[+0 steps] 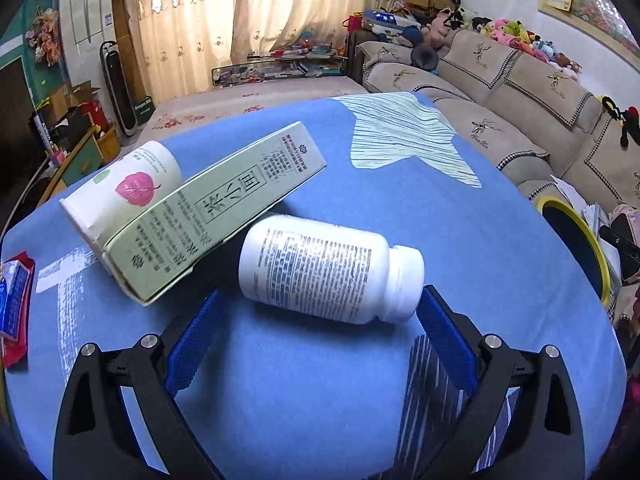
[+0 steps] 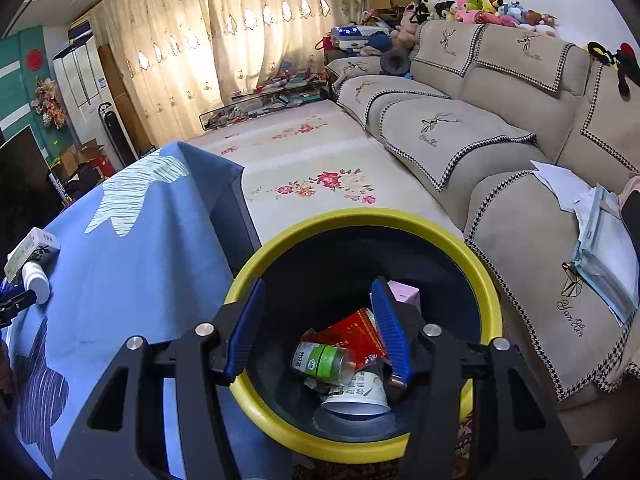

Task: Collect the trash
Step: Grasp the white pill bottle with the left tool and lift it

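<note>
On a counter (image 1: 320,400) draped in blue cloth, a white plastic bottle (image 1: 320,266) lay on its side, cap pointing right. The left gripper (image 1: 320,304) hovered low over it with its blue fingers (image 1: 192,344) spread wide, one just off the bottle's base end and one just beside the cap, neither pressing on it. Behind the bottle, a pale green carton (image 1: 208,216) leaned across a white paper cup (image 1: 124,188) with a pink leaf print; a red and blue packet (image 1: 14,300) sat at the counter's left edge.

Off the counter's right side, the right gripper (image 2: 318,320) hung above a black bin with a yellow rim (image 2: 490,280). Its fingers stood partly open and empty. Inside the bin lay a green-labelled bottle (image 2: 320,360), a red wrapper (image 2: 352,332) and a paper cup (image 2: 356,394).

The step in hand appeared to be picking up the white bottle. The next move would likely call for lowering slightly, closing the fingers along the bottle's length without nudging the carton, then carrying it to the bin.
</note>
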`<state>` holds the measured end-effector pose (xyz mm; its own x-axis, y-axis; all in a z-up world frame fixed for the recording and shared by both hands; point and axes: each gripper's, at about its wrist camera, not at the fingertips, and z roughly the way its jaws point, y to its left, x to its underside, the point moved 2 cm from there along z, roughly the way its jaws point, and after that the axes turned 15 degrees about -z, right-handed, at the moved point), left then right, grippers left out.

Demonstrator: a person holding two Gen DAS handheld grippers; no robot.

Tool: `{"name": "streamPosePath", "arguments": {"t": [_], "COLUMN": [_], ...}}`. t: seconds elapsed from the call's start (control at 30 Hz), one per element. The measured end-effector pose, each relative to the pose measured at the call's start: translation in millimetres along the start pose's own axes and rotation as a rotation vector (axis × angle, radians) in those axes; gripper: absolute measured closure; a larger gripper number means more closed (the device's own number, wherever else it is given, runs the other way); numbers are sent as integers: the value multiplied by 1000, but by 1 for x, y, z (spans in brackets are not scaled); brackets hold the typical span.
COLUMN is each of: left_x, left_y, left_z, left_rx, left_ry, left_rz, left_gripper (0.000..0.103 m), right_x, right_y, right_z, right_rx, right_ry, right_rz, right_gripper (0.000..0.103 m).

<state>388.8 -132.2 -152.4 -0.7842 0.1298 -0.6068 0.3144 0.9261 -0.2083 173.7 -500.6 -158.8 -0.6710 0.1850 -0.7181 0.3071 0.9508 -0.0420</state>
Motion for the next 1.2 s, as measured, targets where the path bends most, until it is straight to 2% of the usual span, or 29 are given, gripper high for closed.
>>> {"name": "streamPosePath", "arguments": {"t": [0.33, 0.37, 0.4, 0.6, 0.7, 0.9, 1.03, 1.2], "left_x": [-10, -12, -13, -9, 1, 21, 35, 46], "left_y": [-11, -10, -9, -18, -35, -74, -114, -183], "left_z": [15, 16, 17, 13, 1, -27, -44, -52], "left_rx": [3, 0, 3, -7, -3, 59, 122, 223], "left_ry": [5, 4, 5, 1, 8, 26, 31, 40], "left_rz": [56, 55, 52, 73, 110, 146, 166, 227], "left_gripper": [9, 10, 16, 18, 18, 18, 18, 18], "right_x": [2, 2, 2, 4, 6, 13, 18, 25], "right_y": [3, 3, 3, -2, -5, -17, -29, -49], "right_z": [11, 11, 11, 6, 0, -12, -20, -34], "right_rx": [-10, -11, -12, -17, -20, -23, -14, 17], "right_ry": [25, 25, 25, 15, 6, -6, -12, -30], "right_rz": [-5, -4, -4, 6, 12, 32, 43, 58], "right_gripper": [50, 50, 50, 50, 50, 50, 50, 50]}}
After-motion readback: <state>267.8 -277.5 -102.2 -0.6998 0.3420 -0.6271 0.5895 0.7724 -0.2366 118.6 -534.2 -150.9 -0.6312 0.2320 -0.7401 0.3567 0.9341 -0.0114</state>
